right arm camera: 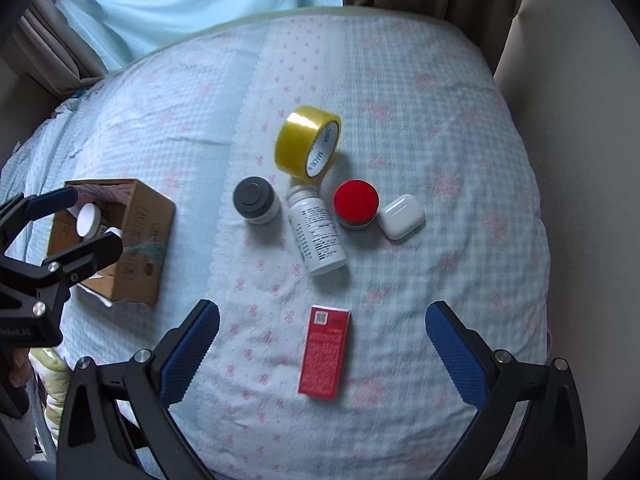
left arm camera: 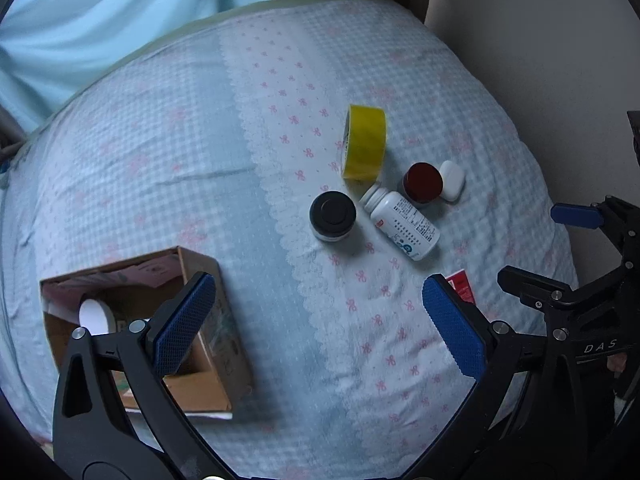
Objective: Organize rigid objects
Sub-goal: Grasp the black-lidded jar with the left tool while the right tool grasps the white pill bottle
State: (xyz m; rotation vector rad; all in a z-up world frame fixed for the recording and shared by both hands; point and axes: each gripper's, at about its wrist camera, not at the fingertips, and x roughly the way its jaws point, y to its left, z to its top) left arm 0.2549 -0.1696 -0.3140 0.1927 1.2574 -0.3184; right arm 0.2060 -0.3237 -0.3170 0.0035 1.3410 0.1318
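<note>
Grippers, both mine, stand with jaws spread wide and nothing between the blue cross-hatched pads. My left gripper (left arm camera: 320,320) hangs over the checked bedspread (left arm camera: 160,168), its left pad above the open cardboard box (left arm camera: 208,364), in which a white round lid (left arm camera: 95,316) shows. My right gripper (right arm camera: 322,354) frames the red rectangular carton (right arm camera: 325,352), which lies flat between its pads, touching neither.

Only the right wrist view shows the carton whole; the left wrist view catches a red corner behind the right pad. The right view also shows the tape's white core with printed letters.

Ahead of both grippers lies the cluster: a glossy yellow tape roll (right arm camera: 308,144) on edge, a dark-capped jar (right arm camera: 256,200) upright, a white plastic bottle (right arm camera: 318,232) on its side with a printed label, a red-lidded jar (right arm camera: 356,204) just beside it, and a smooth white rounded case (right arm camera: 401,216) touching that jar. Bedspread fabric is soft, bow-printed, with a scalloped lace seam.
</note>
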